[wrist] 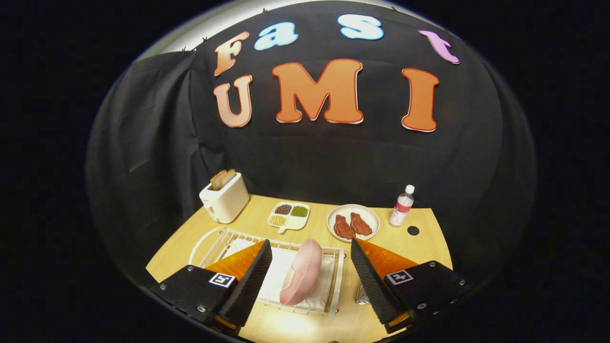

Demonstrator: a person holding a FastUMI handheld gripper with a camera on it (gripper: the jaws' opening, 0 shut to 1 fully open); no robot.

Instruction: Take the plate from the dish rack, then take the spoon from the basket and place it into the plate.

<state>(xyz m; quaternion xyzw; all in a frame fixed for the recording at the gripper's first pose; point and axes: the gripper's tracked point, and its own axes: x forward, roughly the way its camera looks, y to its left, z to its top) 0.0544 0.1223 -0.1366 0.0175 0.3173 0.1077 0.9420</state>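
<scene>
Currently your gripper hovers above the white wire dish rack, fingers spread wide and holding nothing. One pink round plate stands on edge in the rack, between the fingers; upright, its rim is likely easier to pinch. Just right of the rack, behind your right finger, sits something metallic, unclear; the spoon's basket I cannot identify. Beyond the rack: one white toaster, one four-part white dish, one white plate with two meat pieces, one clear bottle.

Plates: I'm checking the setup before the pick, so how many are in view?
2. A pink plate stands on edge in the dish rack, between the open gripper fingers; a white plate holding meat lies beyond them.
</scene>
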